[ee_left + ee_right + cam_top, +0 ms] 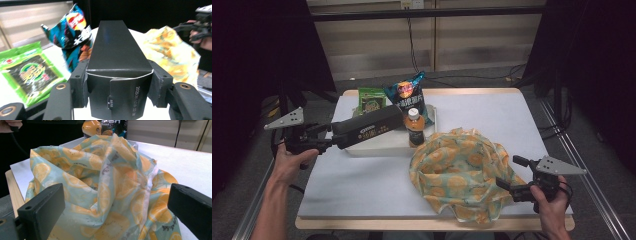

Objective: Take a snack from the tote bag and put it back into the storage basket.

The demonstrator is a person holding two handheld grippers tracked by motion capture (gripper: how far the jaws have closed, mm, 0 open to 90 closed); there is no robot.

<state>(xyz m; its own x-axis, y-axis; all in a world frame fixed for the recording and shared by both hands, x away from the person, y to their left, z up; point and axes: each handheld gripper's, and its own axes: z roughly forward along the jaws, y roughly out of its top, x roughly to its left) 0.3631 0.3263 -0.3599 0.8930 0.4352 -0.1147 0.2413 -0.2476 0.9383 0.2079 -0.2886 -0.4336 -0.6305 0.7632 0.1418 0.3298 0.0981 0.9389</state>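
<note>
While the left gripper (328, 141) has its fingers clamped on a long black box (368, 126), the right gripper's (506, 184) fingers stand apart beside the orange-print bag (459, 170)

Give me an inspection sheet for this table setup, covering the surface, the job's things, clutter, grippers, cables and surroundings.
Surface: pale grey mat on a wooden table.
Job's things: long black box clamped at one end and held above the white tray; orange-slice print bag crumpled at the mat's right front.
Clutter: blue chip bag, green seaweed packet and an orange-capped bottle in the tray.
Grippers: left gripper shut on the black box; right gripper open, its jaws either side of the bag's fabric.
Cables: black cables hang down the back wall and run along the floor.
Surroundings: dark curtains on both sides, panelled wall behind.
</note>
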